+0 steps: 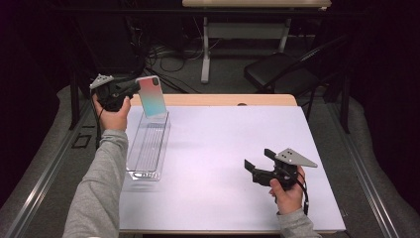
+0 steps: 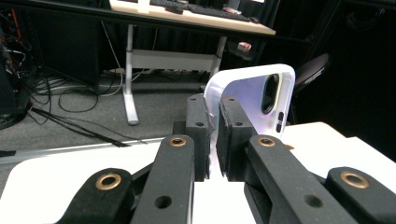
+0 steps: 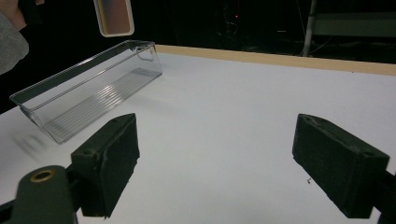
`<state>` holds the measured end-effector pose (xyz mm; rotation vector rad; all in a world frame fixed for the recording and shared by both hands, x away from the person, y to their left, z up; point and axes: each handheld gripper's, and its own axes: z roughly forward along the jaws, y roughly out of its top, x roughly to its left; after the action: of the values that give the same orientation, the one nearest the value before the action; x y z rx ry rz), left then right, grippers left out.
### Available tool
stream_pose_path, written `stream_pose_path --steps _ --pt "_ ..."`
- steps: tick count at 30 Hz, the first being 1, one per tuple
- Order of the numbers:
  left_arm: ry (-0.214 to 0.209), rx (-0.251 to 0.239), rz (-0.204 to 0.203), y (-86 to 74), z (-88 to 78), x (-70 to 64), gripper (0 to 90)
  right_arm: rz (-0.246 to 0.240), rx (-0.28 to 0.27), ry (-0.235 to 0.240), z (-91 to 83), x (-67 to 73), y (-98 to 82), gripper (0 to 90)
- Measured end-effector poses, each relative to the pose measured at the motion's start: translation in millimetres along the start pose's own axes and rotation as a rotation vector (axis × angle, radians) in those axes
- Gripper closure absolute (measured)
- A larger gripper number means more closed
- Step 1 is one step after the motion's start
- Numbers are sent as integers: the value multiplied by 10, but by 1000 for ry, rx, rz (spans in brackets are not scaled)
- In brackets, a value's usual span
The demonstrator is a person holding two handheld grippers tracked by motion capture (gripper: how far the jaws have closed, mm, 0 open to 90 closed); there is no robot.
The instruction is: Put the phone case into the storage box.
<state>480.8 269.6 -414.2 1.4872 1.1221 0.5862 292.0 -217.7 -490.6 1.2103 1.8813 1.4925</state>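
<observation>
High view, left gripper [image 1: 130,89]: raised over the table's [image 1: 223,163] far-left corner, jaws clamped on one edge of a phone case [image 1: 151,95], which hangs upright with its pink-to-teal back toward the camera.
High view, clear bin [image 1: 148,147]: long and narrow, lying along the table's left edge; the case's lower end sits just above the bin's far end, and contact cannot be told.
High view, right gripper [image 1: 256,164]: near the table's front-right corner, jaws apart, nothing between them, well apart from the bin.

Left gripper view, grip: both pads [image 2: 231,137] pinch the thin side wall of the phone case [image 2: 254,95] near one end; most of the case stands beyond the pads, camera cut-out toward the far end.
Left gripper view, risk: a shallow hold on an edge, so the case could pivot if it catches on the bin wall.

Right gripper view, jaws: wide apart over bare white table [image 3: 243,121], empty.
Right gripper view, bin and case: clear bin [image 3: 88,88] at the left, the phone case [image 3: 113,17] hanging above its far end.

Step in hand, judged: lowering the case into the bin.
How to do it well: keep the case lined up with the bin's long axis, bring it down between the two long walls, tilt it flat toward the ribbed floor, and let go only once its lower end rests inside. The right gripper could steady the near end of the light bin.
</observation>
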Motion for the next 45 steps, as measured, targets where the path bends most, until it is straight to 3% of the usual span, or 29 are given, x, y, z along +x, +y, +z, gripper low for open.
stream_pose_path --steps 15,24,41,45 --pt "-8 14 43 -39 43 70 842 -8 10 -42 -47 -41 -88 143" --pt "-18 14 40 -62 71 110 842 1 3 -47 -118 -100 -147 142" --pt "-29 50 56 -347 220 297 842 15 33 -89 -158 -124 -175 142" --pt "-25 48 37 -400 226 397 842 14 38 -100 -155 -112 -170 142"
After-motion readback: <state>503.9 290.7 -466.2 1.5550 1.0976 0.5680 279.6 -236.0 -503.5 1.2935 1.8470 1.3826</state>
